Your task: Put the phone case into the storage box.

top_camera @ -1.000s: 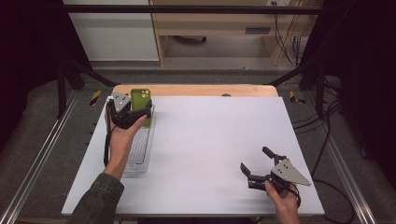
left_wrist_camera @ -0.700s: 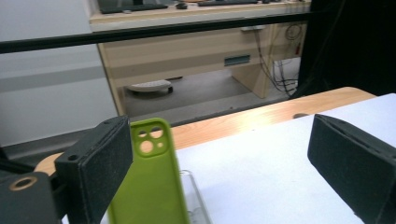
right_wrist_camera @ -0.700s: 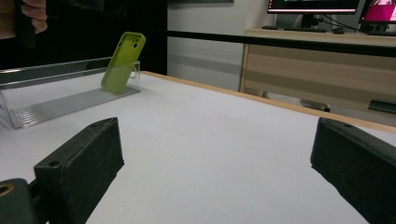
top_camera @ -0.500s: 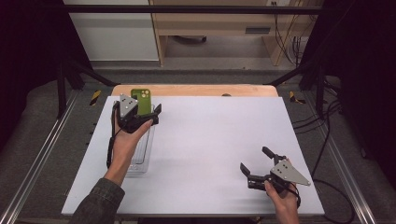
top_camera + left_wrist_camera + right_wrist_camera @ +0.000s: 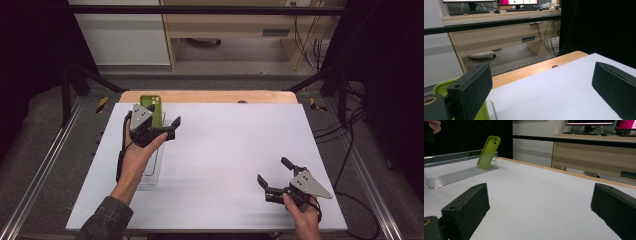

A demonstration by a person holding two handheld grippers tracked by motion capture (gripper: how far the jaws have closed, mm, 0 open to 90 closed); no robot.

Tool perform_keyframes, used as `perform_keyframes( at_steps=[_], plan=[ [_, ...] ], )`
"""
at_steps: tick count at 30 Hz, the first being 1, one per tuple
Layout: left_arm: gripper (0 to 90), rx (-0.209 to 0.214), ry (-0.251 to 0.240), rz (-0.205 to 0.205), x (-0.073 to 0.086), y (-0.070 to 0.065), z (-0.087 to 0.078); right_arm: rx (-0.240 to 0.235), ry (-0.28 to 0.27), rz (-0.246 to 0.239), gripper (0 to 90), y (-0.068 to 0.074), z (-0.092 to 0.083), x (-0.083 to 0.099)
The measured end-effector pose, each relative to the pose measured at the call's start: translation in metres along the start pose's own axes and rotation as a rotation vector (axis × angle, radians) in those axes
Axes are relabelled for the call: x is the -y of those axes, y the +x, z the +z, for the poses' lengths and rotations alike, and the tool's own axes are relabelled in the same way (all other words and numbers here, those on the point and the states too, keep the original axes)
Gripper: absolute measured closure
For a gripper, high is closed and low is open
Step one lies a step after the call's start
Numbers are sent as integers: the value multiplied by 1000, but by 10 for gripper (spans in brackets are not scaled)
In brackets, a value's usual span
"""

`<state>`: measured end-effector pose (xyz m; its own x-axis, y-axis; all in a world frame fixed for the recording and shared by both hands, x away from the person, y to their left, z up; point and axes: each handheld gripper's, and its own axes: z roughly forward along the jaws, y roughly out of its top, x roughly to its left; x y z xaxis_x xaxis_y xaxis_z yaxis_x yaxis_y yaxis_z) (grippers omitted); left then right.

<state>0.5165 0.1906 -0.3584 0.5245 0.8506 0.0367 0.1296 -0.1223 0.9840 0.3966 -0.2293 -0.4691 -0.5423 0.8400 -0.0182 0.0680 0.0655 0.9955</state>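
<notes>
A lime-green phone case stands leaning at the far end of a clear ribbed rack on the left of the white table. My left gripper hovers just right of the case, apart from it. Its jaws have just been opening and nothing is between them. In the left gripper view the open gripper frames bare table, with the case low behind the left jaw. My right gripper rests open near the front right. In its own view the right gripper faces the case and rack.
The white table top has a wooden strip along its far edge. A black frame bar crosses above the far side. Metal rails and cables run along both sides, and a desk with monitors stands beyond.
My left gripper has drawn away from the green phone case toward the right and its jaws have spread. The case stays leaning in the rack. The right gripper has not moved.
</notes>
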Motion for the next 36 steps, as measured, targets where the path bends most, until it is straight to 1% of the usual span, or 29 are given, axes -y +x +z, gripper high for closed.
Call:
perform_keyframes(
  at_steps=[4, 8, 10, 17, 20, 25, 29, 30, 32, 35, 36],
  plan=[
    [26, 23, -6, 1, -2, -4, -3, -1, -1, 0, 20, 0, -1, 0],
    [27, 42, -20, 2, -4, -8, -10, -1, -3, 6, 19, -1, -1, -1],
    [26, 45, -29, 7, -5, -9, -14, -3, 1, 3, 20, 0, 0, -1],
    [26, 55, -55, -9, -6, -8, -31, -9, 2, 3, 19, 1, -1, 0],
    [27, 58, -74, -12, -9, -7, -40, -11, 3, 4, 19, 1, -1, 0],
    [26, 53, -88, -4, -13, -1, -55, -12, 3, 4, 19, 0, -1, 0],
    [26, 48, -86, -6, -10, 4, -64, -13, 4, 2, 21, 1, -1, 0],
    [26, 47, -86, 1, -10, 5, -67, -14, 5, 2, 22, 1, -1, 0],
    [24, 37, -95, 8, -7, 9, -73, -15, 6, 0, 22, 1, -1, 0],
    [23, 29, -113, -7, -5, 15, -82, -16, 9, -1, 22, 1, -1, 0],
    [23, 22, -112, 1, -5, 17, -86, -16, 9, -1, 22, 1, -1, 0]
  ],
)
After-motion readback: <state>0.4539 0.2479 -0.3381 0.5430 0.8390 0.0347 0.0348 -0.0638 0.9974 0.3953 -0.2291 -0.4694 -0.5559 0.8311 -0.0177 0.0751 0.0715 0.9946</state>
